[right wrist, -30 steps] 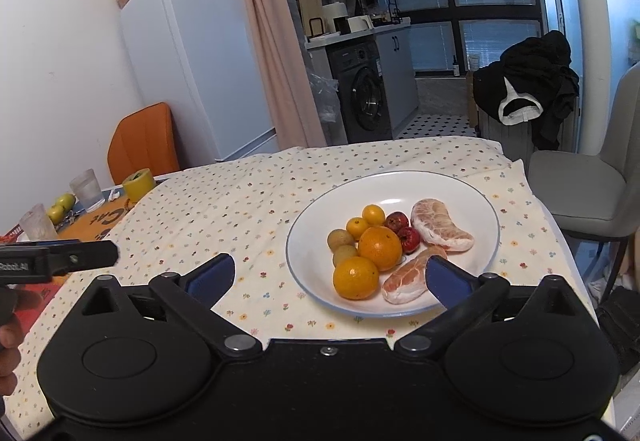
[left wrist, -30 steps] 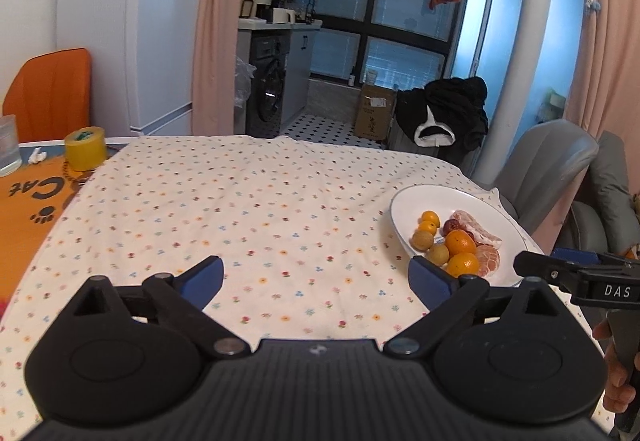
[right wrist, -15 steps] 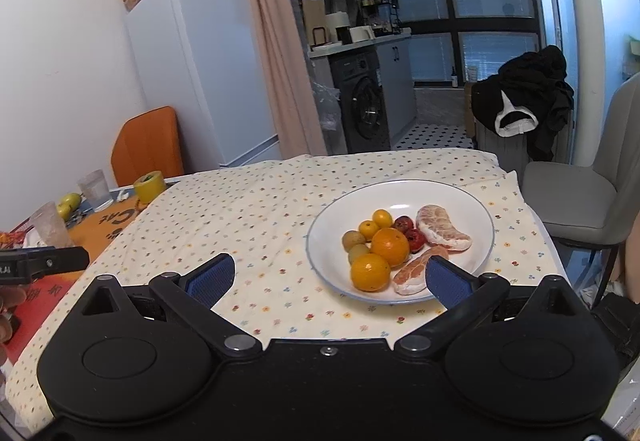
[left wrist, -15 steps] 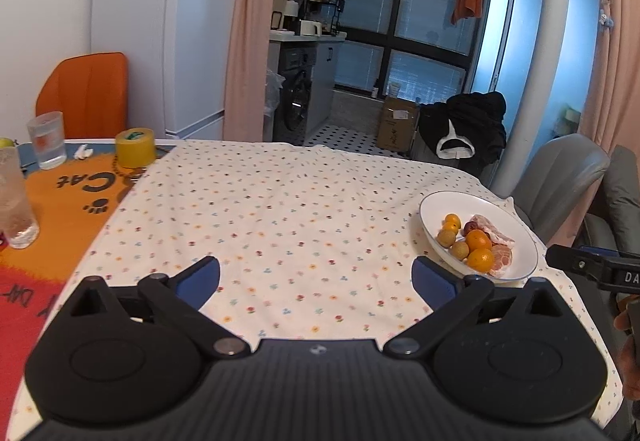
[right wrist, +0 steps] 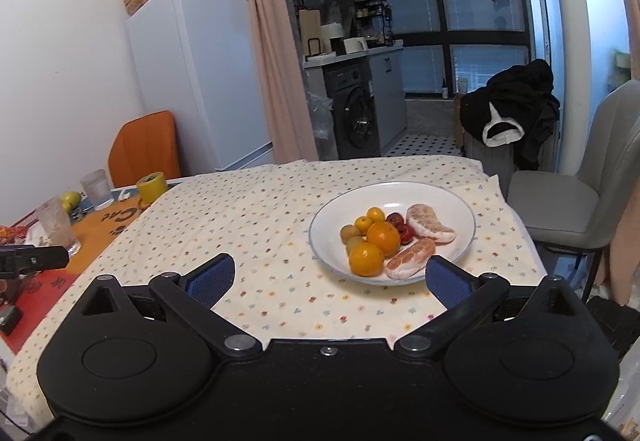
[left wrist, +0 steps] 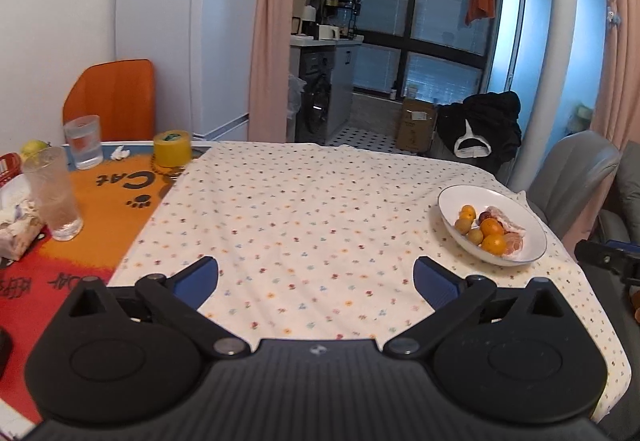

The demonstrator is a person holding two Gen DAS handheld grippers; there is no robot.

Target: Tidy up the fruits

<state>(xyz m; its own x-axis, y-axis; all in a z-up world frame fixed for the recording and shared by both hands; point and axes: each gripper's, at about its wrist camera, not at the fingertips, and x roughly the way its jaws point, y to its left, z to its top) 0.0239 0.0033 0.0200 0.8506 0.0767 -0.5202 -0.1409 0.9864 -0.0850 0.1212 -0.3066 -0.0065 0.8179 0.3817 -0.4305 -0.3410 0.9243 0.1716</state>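
Both my tongs, left gripper point(left wrist: 316, 277) and right gripper point(right wrist: 330, 275), gape empty; fruit sits gathered in the plate point(right wrist: 460, 249) near the table's right edge, so I judge sorting done

orange mat point(left wrist: 120, 197) | "Cat", upside down | other characters illegible

A home dining corner: white fridge point(right wrist: 200, 69), washing machine point(right wrist: 358, 119) (under the kitchen counter), floral tablecloth point(left wrist: 304, 209).
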